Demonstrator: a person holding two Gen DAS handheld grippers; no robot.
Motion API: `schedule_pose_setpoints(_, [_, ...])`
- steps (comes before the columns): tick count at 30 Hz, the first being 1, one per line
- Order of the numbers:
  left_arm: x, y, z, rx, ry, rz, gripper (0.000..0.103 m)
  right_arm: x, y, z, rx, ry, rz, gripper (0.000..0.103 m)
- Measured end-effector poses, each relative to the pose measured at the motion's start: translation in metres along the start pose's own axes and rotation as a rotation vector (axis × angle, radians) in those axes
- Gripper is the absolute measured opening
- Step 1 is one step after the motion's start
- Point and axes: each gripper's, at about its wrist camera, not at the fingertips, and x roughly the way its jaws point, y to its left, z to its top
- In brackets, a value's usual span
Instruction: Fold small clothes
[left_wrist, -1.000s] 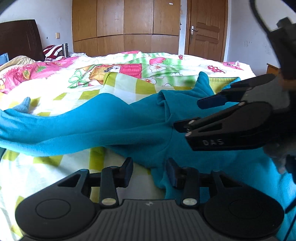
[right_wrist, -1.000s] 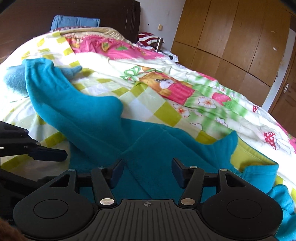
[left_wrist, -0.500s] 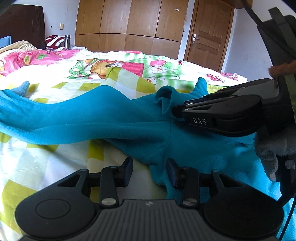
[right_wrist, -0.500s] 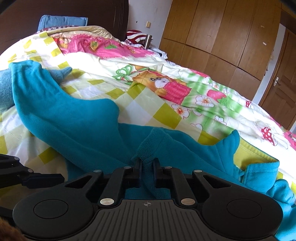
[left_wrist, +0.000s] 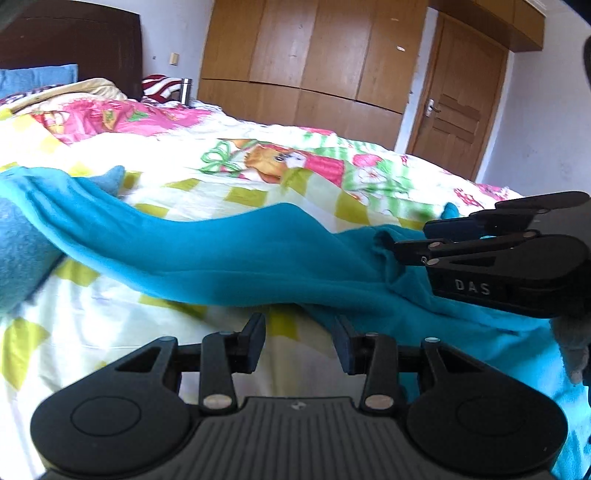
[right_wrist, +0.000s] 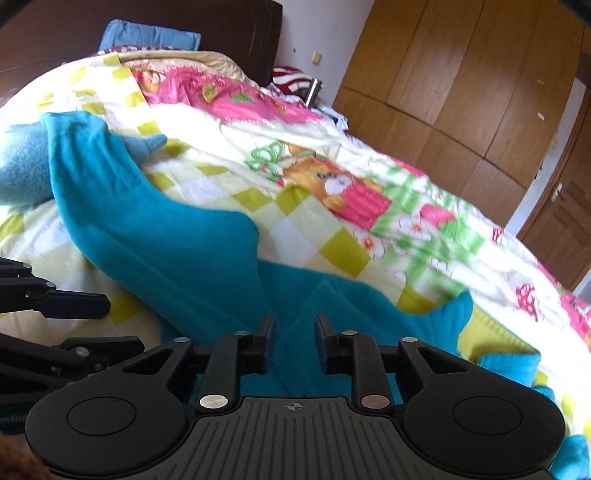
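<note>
A teal fleece garment (left_wrist: 229, 254) lies stretched across the patterned quilt (left_wrist: 207, 173), one long part running to the far left. My left gripper (left_wrist: 299, 341) is open and empty, low over the quilt at the garment's near edge. My right gripper (right_wrist: 293, 341) holds a raised fold of the teal garment (right_wrist: 177, 258) between its fingers, jaws narrowly parted around the cloth. In the left wrist view the right gripper (left_wrist: 402, 245) comes in from the right, its tips pinching that fold.
A lighter blue fleece piece (right_wrist: 22, 170) lies at the far left under the teal cloth. The dark headboard (right_wrist: 229, 40) and a blue pillow (right_wrist: 147, 35) are behind. A wooden wardrobe (left_wrist: 314, 62) and door (left_wrist: 458, 92) stand beyond the bed.
My right gripper closed on a fold of the teal garment and lifted it, pulling the cloth taut. Its jaws now look slightly wider than half a second ago. My left gripper stayed open.
</note>
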Motion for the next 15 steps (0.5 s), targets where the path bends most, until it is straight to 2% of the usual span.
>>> schedule_pose_setpoints(1, [-0.004,0.01,0.002,-0.025,-0.006,0.02,0.054,-0.003,0.006,0.009,-0.011,-0.018,0.026,0.037])
schedule_pose_setpoints(3, [-0.01,0.035,0.007,-0.066,-0.02,0.088,0.054,-0.002,0.023,0.031,-0.033,-0.049,0.087,0.037])
schedule_pose_setpoints(5, [-0.014,0.055,0.012,-0.063,-0.04,0.155,0.054,0.007,0.047,0.064,-0.05,-0.07,0.179,0.037])
schedule_pose_setpoints(7, [-0.017,0.076,0.017,-0.1,-0.054,0.172,0.054,0.02,0.076,0.103,-0.058,-0.071,0.309,0.041])
schedule_pose_setpoints(8, [-0.018,0.087,0.018,-0.124,-0.06,0.179,0.054,0.025,0.092,0.121,-0.066,-0.08,0.36,0.047])
schedule_pose_setpoints(10, [-0.019,0.101,0.02,-0.135,-0.075,0.216,0.054,0.038,0.131,0.156,-0.127,-0.092,0.439,0.05])
schedule_pose_setpoints(13, [-0.02,0.138,0.023,-0.286,-0.081,0.182,0.054,0.058,0.184,0.195,-0.229,-0.111,0.481,0.05])
schedule_pose_setpoints(15, [-0.023,0.157,0.023,-0.342,-0.087,0.166,0.051,0.071,0.211,0.213,-0.251,-0.098,0.5,0.05])
